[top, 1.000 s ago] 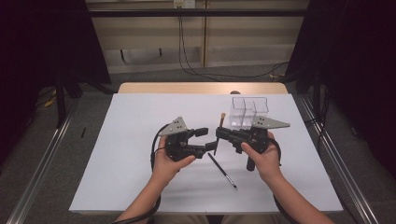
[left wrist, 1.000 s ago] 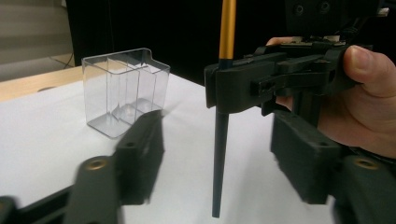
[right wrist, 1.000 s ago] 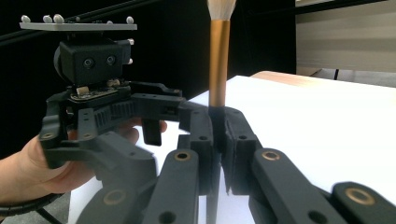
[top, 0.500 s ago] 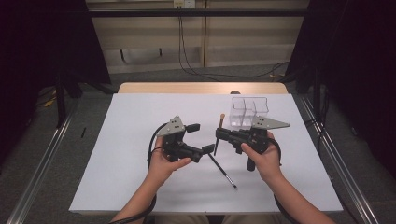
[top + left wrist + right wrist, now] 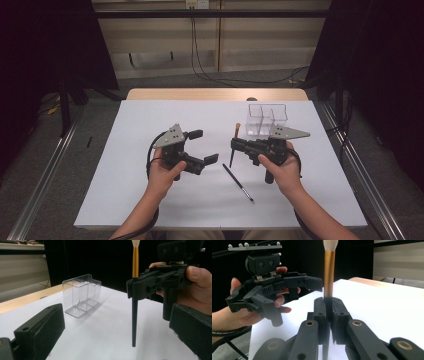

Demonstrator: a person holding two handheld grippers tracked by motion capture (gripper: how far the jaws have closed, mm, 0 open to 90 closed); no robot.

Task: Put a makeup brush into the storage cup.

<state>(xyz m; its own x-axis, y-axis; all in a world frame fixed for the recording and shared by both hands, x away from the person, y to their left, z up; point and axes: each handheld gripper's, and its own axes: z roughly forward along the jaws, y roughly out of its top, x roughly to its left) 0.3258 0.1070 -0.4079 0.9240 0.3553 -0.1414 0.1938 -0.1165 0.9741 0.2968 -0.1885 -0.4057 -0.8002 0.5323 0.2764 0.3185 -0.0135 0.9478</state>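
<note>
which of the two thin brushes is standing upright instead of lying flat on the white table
The gold-ferruled brush with black handle clamped in the right gripper stands upright; the other black brush lies flat.

Light falls from overhead and the white table (image 5: 150,200) comes up bright and even, while the room behind stands almost black. Shadows are soft and short, tucked just under the left gripper (image 5: 200,147). Its near jaws blur in its own view; the clear box (image 5: 81,295) beyond catches faint glints.
</note>
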